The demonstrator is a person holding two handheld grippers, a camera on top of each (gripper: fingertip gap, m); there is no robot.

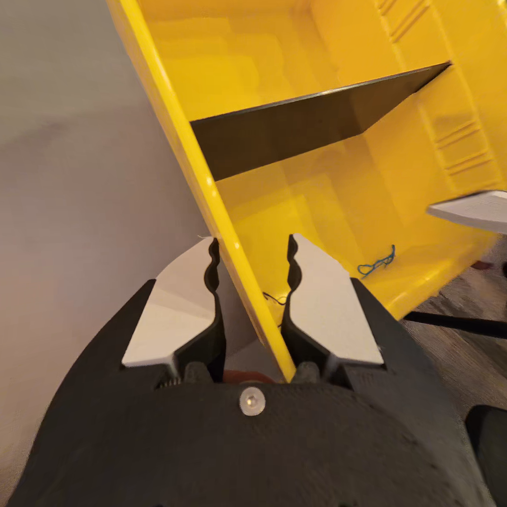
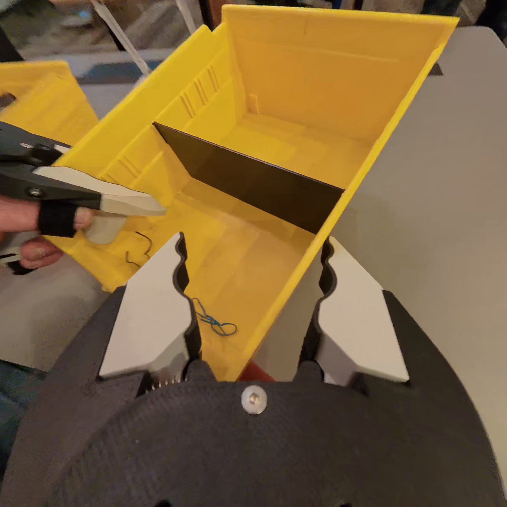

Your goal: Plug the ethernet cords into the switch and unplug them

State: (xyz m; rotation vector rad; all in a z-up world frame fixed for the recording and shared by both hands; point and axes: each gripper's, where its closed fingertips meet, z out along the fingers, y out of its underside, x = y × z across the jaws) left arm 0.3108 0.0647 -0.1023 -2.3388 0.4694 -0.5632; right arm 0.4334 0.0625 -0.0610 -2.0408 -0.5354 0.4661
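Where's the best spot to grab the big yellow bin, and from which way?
On the yellow bin, grip a thin side wall near the front end, from the front, one finger inside, one outside. The walls stand upright and slim enough for open jaws; the right gripper straddles one.

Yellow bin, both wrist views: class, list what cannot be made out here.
- Switch and ethernet cords: in neither view.
- Yellow bin: near end hidden by the right tool body; left wrist view cuts off its top.
- Left tool: whether its pads touch the bin wall is unclear.
- Second yellow bin: blurred, cut by the left edge.
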